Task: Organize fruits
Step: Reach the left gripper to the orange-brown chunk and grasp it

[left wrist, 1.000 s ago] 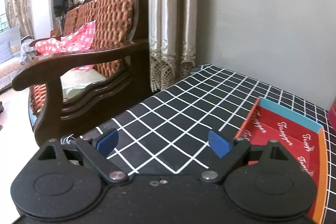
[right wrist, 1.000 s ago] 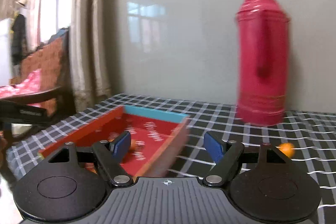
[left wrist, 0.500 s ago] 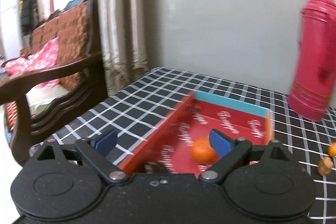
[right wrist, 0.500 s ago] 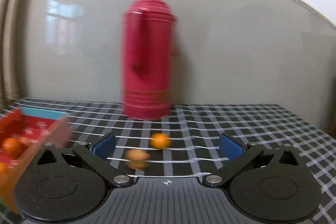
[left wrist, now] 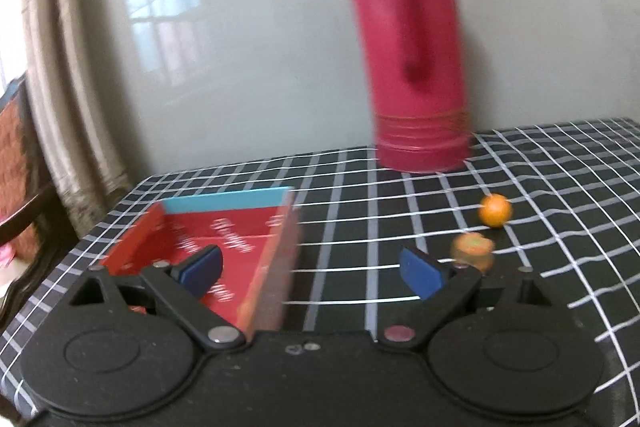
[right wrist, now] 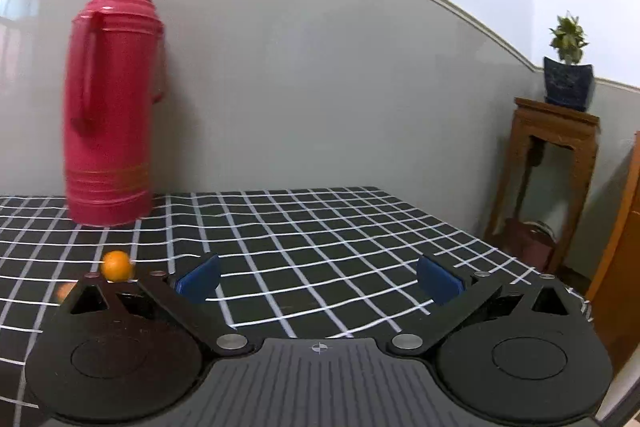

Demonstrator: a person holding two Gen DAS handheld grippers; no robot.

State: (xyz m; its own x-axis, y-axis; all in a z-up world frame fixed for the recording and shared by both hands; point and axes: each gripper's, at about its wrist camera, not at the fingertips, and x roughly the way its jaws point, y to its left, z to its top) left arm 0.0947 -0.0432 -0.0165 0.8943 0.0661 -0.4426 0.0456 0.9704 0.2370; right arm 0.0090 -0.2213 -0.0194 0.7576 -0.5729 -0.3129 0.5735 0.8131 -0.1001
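On the checked tablecloth (left wrist: 352,211) stands a red flask (left wrist: 412,59), upright near the grey wall (left wrist: 248,39), its handle facing the cameras. Left of it in the left wrist view lies a red tray (left wrist: 224,243) with a light blue far wall and white lettering on its floor; its near end runs under the left gripper (left wrist: 310,267). No fruit shows in the part of the tray that is visible, and the picture is blurred. To the right of the tray, well apart from it, an orange (left wrist: 496,210) sits on the cloth in front of the flask. Just nearer the camera from it is a second orange fruit (left wrist: 472,246), blurred, with a greenish top; what kind it is I cannot tell.

Both blue pads of the left gripper stand wide apart with nothing between them; the left pad hangs over the tray floor, the right one over bare cloth just left of the blurred fruit.

From the right wrist, the right gripper (right wrist: 318,279) has its jaws spread wide, having just been opening, with only cloth between them. The orange shows just beyond its left finger arm, outside the jaws. At far right stands a wooden stand (right wrist: 552,163) with a potted plant (right wrist: 568,67) on top. A curtain (left wrist: 60,67) hangs at the left of the left wrist view.
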